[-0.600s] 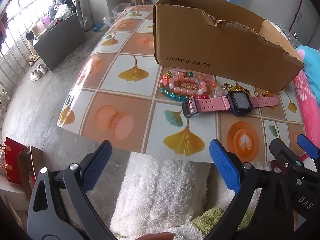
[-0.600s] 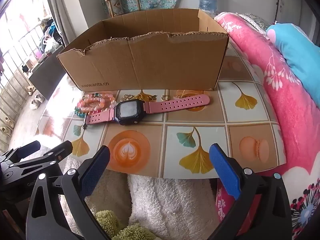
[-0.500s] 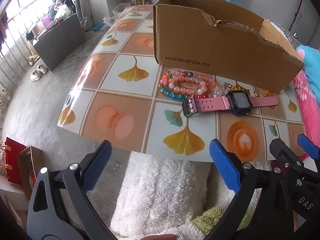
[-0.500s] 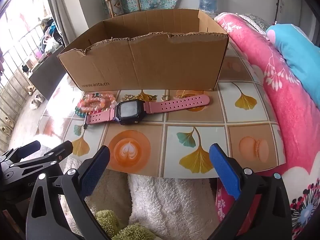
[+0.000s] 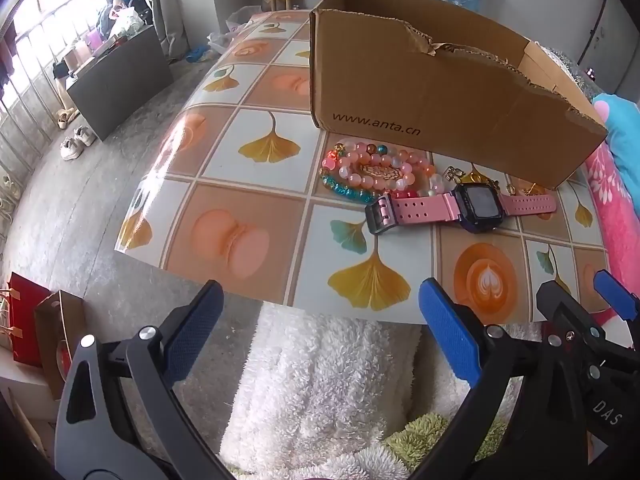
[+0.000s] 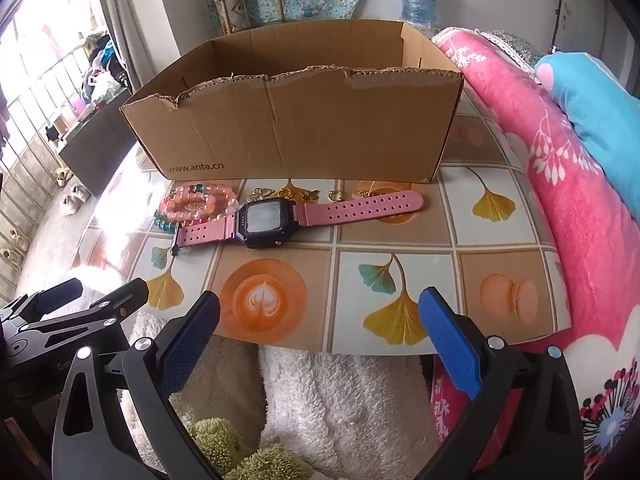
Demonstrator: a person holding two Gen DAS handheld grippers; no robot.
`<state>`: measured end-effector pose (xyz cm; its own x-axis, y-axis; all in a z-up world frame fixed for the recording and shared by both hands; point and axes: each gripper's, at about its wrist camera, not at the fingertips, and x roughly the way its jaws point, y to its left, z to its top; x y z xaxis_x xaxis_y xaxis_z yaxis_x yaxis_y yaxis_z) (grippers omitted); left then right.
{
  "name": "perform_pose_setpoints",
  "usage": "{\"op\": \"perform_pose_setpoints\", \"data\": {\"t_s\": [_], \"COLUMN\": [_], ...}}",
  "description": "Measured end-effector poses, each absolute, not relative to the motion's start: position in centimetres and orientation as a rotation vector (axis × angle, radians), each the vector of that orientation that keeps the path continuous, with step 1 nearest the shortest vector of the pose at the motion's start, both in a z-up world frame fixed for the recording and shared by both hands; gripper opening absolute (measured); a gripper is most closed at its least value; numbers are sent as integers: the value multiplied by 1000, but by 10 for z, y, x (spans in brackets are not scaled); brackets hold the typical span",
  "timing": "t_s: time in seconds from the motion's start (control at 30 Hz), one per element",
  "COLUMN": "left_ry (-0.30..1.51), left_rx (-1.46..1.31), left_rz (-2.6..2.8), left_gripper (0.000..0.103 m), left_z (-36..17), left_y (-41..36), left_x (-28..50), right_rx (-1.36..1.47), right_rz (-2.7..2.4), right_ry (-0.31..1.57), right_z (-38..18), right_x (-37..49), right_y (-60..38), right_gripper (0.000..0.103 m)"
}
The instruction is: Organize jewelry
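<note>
Lying beyond the open right gripper (image 6: 319, 334) (table's far side): pink watch (image 6: 288, 218)

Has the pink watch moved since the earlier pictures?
No. The pink watch lies in the same spot in front of the cardboard box, strap beside the bead bracelets.

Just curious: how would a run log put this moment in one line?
left tongs: open, empty | right tongs: open, empty | watch, bracelets: on table | box: behind

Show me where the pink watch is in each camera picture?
Left wrist view: the pink-strapped digital watch lies right of centre, before the brown cardboard box.
Right wrist view: the watch lies left of centre, below the box.
Shared landmark: the box's printed web address.
</note>
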<state>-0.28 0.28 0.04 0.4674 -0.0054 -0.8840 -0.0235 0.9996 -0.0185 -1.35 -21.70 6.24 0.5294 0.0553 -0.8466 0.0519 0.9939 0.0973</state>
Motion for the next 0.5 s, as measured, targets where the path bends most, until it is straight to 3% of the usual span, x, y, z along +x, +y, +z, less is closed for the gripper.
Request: {"op": "perform_pose_setpoints", "data": {"t_s": [0.5], "left_ry": [1084], "left_rx": [-33], "left_rz": [9], "left_gripper": [94], "left_z": [0], "left_y": [1], "left_x": [-2], "right_rx": [105], "right_rz": [9], "right_ry": [1011], "right_z": [63], "right_x": [-14], "right_y": [-212], "right_gripper": [97]}}
